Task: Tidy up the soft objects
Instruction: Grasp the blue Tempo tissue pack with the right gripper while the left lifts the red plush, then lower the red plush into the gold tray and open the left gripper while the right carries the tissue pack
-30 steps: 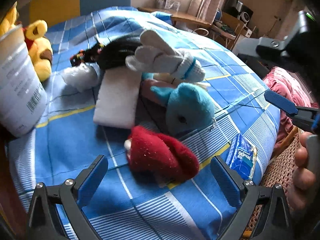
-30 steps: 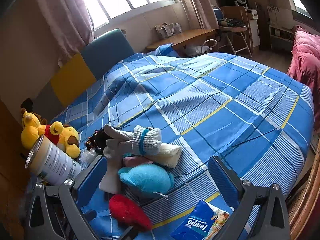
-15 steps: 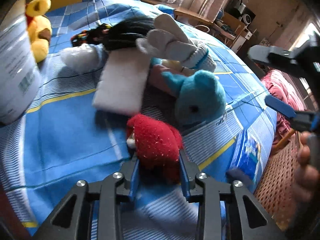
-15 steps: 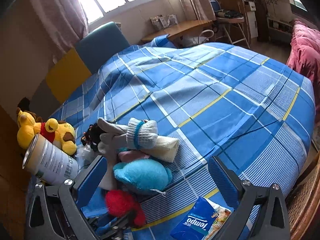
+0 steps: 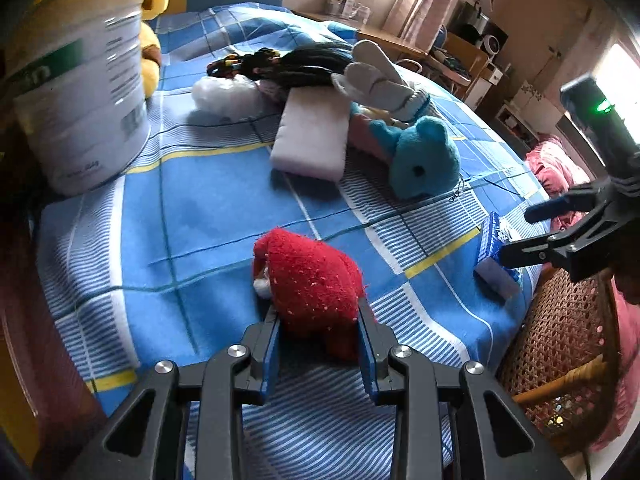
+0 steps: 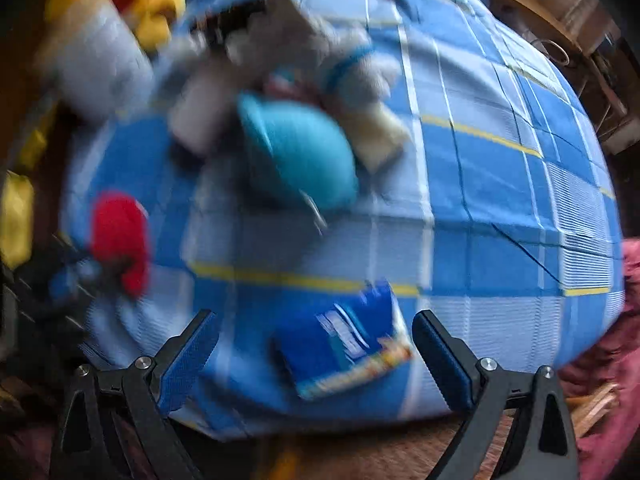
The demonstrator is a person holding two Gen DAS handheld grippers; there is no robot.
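While the left gripper clamped its 2 blue pads on the sides of the red plush toy, having just closed on it from wide open, the toy sat on the blue plaid bedspread, near the bed's front edge. Taking that red toy as the landmark, the teal plush animal lay beyond it and to the right, with a white foam block just left of the teal head and touching it. Farther behind the toy lay a white-and-grey plush across a black-haired doll, and a crumpled clear plastic bag beside them. Far back-left of the toy stood a large white tin, open at the top, with a yellow plush bear partly hidden behind it. To the toy's right, at the bedspread's edge, lay a blue tissue pack.

The right gripper hung spread wide, gripping nothing, directly over that tissue pack (its own view was heavily blurred). A woven cane chair stood beside the bed, right of the toy.
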